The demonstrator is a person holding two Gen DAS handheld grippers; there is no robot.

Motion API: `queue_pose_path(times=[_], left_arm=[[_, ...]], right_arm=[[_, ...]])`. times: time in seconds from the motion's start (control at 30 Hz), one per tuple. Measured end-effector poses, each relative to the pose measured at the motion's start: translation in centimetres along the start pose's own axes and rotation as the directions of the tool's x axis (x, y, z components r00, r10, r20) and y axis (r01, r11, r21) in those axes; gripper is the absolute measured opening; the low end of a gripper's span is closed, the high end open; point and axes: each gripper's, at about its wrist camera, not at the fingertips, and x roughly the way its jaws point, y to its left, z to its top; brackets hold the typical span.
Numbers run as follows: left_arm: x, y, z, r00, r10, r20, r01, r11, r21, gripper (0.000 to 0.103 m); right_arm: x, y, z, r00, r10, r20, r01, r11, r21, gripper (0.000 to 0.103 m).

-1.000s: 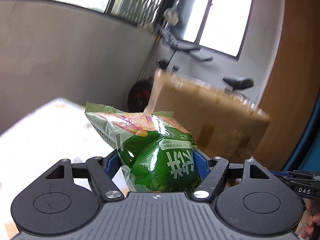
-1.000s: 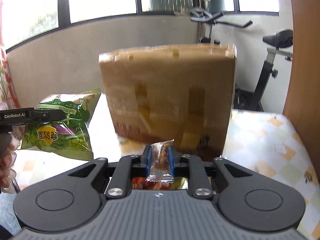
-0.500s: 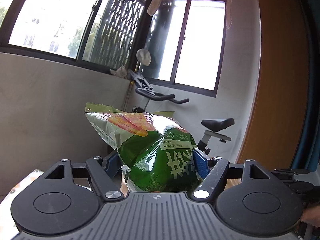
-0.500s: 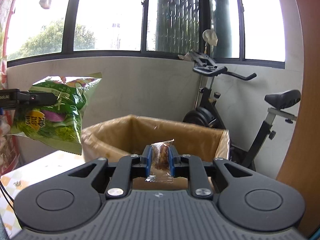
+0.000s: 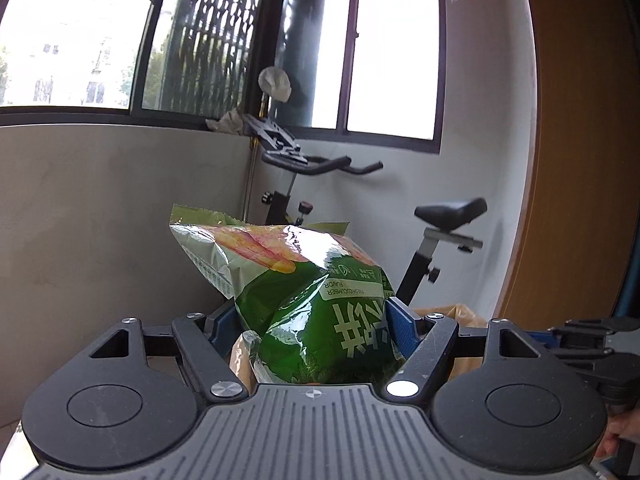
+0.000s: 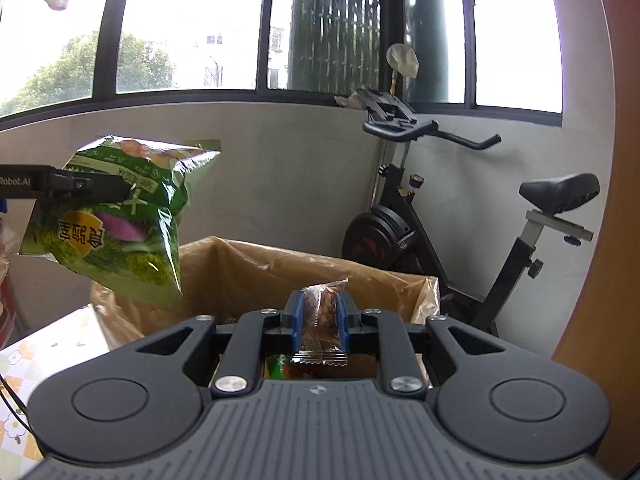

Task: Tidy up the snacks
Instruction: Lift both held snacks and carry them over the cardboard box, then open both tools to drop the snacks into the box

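- Tabletop (image 6: 24,364): only a patterned corner is seen at far left, beside the box. Anything missing the box on that side would likely land here or roll off the edge.
- Left gripper (image 5: 316,320): jaws clamped on the chip bag (image 5: 304,304), gripped low on its puffed body. The film is slick and air-filled, so the bag could squirt out if the squeeze is raised, or burst if overdone.
- Chip bag, seen from the right wrist (image 6: 116,220): held in the air over the left rim of the box (image 6: 248,268). If let go here, it may catch the rim and tip outward onto the tabletop; it is judged to need carrying further over the opening.
- Box: open-topped, liner crumpled along the edge. A loose fold could be snagged by a descending gripper, dragging the box.
- Right gripper (image 6: 319,312): jaws nearly closed, pinching a small wrapped snack (image 6: 320,320) by its middle, above the near side of the box. The wrapper tail hangs free; slippage is possible, though a fall would probably end inside.
- Both grippers are near each other over one opening; collision is a risk if both are lowered together.
- Exercise bike (image 6: 460,240): behind the box, well apart; no hazard is judged.
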Motion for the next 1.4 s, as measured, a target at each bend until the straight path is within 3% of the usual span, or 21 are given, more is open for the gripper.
queue_pose_path(times=[0.23,0.6,0.83,0.93,1.3,1.4], left_arm=[[2.9,0.7,-0.6,0.995,0.029,-0.095,-0.024,0.998,0.054,0.077],[5.1,0.8,-2.1,0.974,0.06,-0.22,-0.021,0.985,0.173,0.077],[6.1,0.5,-2.8,0.963,0.043,-0.265,-0.006,0.99,0.14,0.079],[5.9,1.0,-2.9,0.966,0.032,-0.258,-0.006,0.995,0.102,0.09],[2.4,1.8,-2.5,0.982,0.036,-0.184,-0.029,0.999,0.036,0.091],[1.3,2.1,-2.8,0.984,0.043,-0.172,-0.042,0.999,0.012,0.091]], right_arm=[[1.8,-0.8,-0.9,0.999,0.0,-0.045,0.001,1.0,0.025,0.019],[3.9,-1.7,-2.0,0.993,-0.006,-0.115,0.015,0.997,0.073,0.019],[4.4,-1.3,-2.2,0.99,-0.021,-0.137,0.029,0.998,0.056,0.02],[4.3,-1.1,-2.2,0.989,-0.019,-0.145,0.025,0.999,0.043,0.021],[2.4,-0.2,-2.3,0.991,-0.025,-0.133,0.033,0.998,0.059,0.04],[1.3,0.1,-2.5,0.992,-0.034,-0.123,0.043,0.997,0.063,0.041]])
